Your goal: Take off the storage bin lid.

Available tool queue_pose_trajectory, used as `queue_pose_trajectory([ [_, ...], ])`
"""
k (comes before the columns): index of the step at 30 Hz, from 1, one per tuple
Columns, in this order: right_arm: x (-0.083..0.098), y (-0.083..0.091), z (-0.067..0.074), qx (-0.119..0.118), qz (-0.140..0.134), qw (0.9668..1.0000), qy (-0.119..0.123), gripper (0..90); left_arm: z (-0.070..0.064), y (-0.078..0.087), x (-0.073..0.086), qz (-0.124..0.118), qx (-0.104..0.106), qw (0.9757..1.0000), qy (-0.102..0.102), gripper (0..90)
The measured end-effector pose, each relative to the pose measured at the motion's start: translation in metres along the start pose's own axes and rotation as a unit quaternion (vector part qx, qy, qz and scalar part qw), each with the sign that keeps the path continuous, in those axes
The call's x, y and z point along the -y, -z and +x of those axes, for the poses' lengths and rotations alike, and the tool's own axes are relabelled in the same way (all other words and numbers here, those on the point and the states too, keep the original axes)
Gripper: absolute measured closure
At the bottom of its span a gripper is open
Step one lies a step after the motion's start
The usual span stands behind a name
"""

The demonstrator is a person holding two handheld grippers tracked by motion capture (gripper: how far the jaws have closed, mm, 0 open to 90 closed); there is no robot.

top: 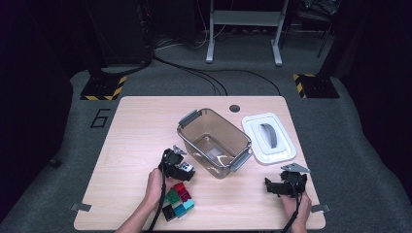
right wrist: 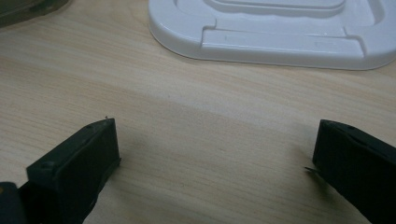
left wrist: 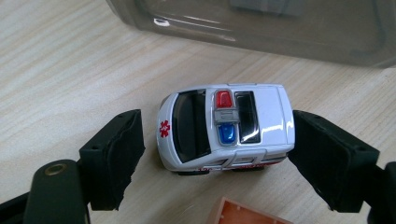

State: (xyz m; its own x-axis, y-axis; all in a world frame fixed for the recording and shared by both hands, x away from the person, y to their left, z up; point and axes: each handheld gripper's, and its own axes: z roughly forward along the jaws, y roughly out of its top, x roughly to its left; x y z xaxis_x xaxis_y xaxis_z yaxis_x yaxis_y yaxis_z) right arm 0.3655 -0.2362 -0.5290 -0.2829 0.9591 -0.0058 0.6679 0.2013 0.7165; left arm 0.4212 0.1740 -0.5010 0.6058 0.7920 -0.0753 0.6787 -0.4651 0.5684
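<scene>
Near the table's (top: 126, 121) front left, the left gripper (top: 180, 166) straddles a toy car (left wrist: 226, 128), white with a red and a blue roof light, standing on its wheels just in front of the tub (top: 214, 141). In the left gripper view the jaws are spread, one on each side of the car: the right pad (left wrist: 327, 158) looks to be at the car's end, the left pad (left wrist: 114, 156) stands a little off it. Colored bricks (top: 179, 199) lie just behind that hand. The clear tub sits mid-table, the white lid (top: 268, 138) beside it to the right. At the front right, the right gripper (top: 281, 187) rests low with jaws wide apart over bare wood.
</scene>
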Motion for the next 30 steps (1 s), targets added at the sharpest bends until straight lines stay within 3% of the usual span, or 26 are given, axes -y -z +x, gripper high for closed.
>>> queue_pose_trajectory([
  [14,-0.0001,-0.0001,0.0002,-0.001,-0.001,1.0,-0.002,0.0,0.0018,-0.0035,0.0005,0.01,0.0,0.9999,0.006,24.4],
  [30,-0.0001,-0.0002,0.0001,-0.001,0.0,1.0,-0.003,0.0,0.005,-0.002,0.0022,0.006,0.007,1.0,-0.005,25.1],
])
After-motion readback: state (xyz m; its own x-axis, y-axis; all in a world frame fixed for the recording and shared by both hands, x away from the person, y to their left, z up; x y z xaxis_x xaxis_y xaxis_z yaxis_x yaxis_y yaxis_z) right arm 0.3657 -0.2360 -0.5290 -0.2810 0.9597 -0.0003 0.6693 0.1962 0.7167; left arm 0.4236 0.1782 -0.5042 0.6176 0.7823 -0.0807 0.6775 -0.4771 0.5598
